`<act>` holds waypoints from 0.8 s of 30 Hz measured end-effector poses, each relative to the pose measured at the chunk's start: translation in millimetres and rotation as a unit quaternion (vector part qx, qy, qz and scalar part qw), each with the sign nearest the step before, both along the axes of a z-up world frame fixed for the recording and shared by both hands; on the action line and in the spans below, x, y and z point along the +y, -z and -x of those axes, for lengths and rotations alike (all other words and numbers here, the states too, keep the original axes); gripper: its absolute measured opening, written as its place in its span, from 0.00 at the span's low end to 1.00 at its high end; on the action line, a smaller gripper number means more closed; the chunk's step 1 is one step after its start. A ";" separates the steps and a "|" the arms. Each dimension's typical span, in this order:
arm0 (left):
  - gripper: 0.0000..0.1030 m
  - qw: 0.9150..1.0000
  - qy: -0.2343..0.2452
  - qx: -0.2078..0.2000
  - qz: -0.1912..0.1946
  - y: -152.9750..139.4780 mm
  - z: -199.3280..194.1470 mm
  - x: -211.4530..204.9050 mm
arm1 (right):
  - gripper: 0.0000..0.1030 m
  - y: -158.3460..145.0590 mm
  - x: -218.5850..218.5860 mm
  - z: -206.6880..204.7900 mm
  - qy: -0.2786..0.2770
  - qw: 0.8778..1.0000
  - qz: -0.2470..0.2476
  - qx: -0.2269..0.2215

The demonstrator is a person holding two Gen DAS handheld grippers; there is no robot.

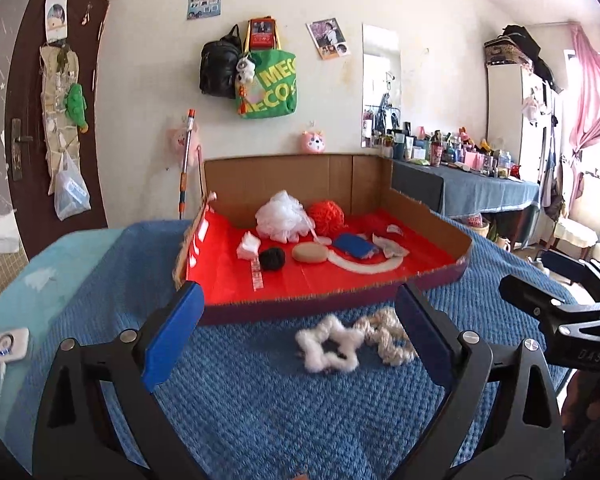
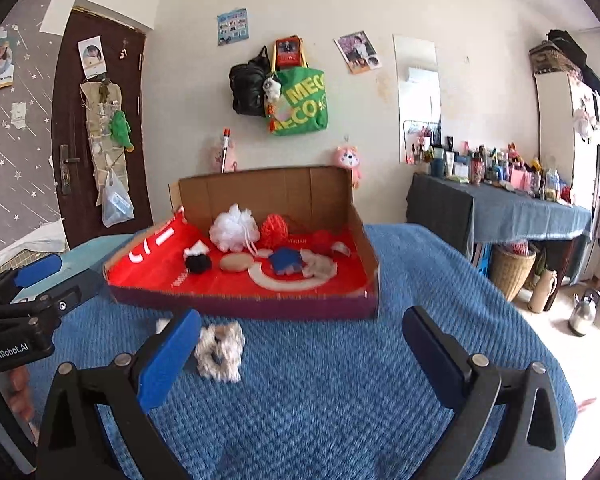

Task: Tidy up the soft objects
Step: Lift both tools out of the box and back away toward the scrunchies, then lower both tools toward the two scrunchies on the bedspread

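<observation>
Both tools, the left tool and the right tool, hover wide open and empty over the blue bed, where a white star scrunchie and a beige scrunchie at 12 o'clock remain outside the cardboard tray, which already holds most soft items.

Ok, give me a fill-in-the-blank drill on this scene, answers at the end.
1. The white star-shaped scrunchie lies on the ____ blanket.
2. Both the left claw and the right claw are ____.
3. The white mesh pouf sits inside the cardboard box on a ____ lining.

Missing words: blue; open; red
</observation>
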State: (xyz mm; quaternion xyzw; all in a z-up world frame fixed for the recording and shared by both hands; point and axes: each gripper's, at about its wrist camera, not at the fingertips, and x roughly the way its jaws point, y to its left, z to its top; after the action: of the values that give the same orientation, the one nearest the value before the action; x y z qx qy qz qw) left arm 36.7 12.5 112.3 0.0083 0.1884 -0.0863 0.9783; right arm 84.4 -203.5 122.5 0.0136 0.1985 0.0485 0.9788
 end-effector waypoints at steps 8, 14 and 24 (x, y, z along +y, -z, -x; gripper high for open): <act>0.95 1.000 -0.001 0.020 0.006 27.5 4.7 2.3 | 1.00 35.1 4.0 5.9 0.016 1.000 0.013 0.013; 0.95 0.999 -0.002 0.035 0.002 41.6 5.1 1.2 | 1.00 49.8 7.7 5.2 0.019 0.999 0.022 0.023; 0.95 0.998 -0.002 0.069 -0.001 60.3 1.0 1.5 | 1.00 66.3 9.0 -2.4 0.017 0.998 0.010 0.055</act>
State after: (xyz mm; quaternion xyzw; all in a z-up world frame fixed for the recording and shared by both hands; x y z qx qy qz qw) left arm 35.7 14.0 52.0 0.0033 0.2552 -0.0846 0.9632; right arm 86.8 -194.6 56.3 0.0102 0.2525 0.0293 0.9671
